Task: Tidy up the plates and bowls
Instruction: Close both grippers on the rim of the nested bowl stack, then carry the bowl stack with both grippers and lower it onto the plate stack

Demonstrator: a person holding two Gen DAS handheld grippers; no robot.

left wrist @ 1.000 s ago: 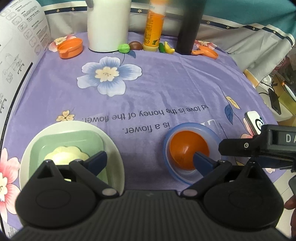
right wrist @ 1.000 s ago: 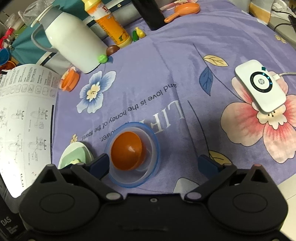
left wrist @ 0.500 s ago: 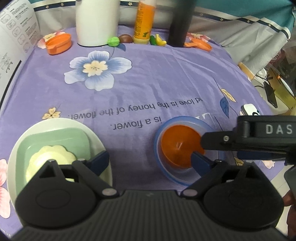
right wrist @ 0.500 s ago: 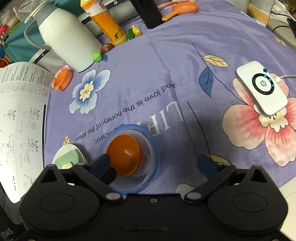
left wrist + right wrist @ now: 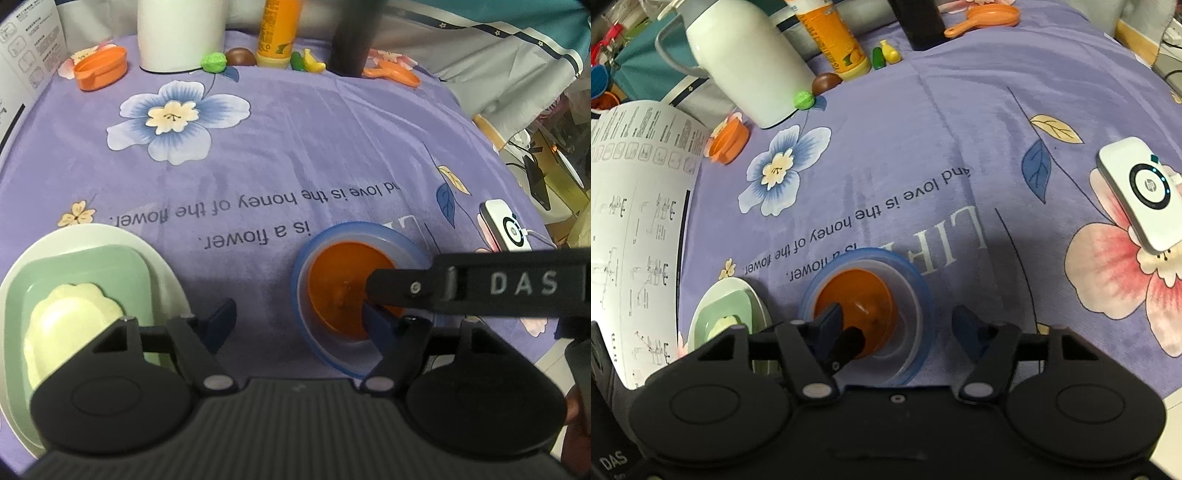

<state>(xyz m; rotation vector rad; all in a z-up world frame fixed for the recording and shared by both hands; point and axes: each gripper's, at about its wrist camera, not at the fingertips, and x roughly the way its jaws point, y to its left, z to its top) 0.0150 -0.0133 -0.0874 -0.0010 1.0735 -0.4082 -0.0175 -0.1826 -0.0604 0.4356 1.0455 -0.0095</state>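
Only the left view shows the right tongs [image 5: 380,295] reaching over the orange bowl [image 5: 343,284], which sits in the blue bowl [image 5: 306,295]. Both tongs gape wide. Left tongs [image 5: 299,319] hold nothing.

- tablecloth [image 5: 295,140] — soft purple cloth, matt, with a faint velvety nap and a printed flower pattern
- orange bowl [image 5: 343,284] — smooth plastic, slightly glossy
- blue-rimmed bowl [image 5: 919,295] under it — translucent plastic, smooth
- white plate [image 5: 162,266], near left — smooth and glossy, looks like glazed ceramic or hard plastic
- green square plate [image 5: 110,273] on it — matt, smooth plastic
- left gripper [image 5: 299,321] and right gripper [image 5: 897,325] — matt black plastic bodies, ribbed panel on the left one, small metal screws
- white jug [image 5: 746,62], far left — smooth, semi-gloss
- instruction sheet [image 5: 631,221] — printed paper, matt
- white charger [image 5: 1141,192], right — glossy plastic
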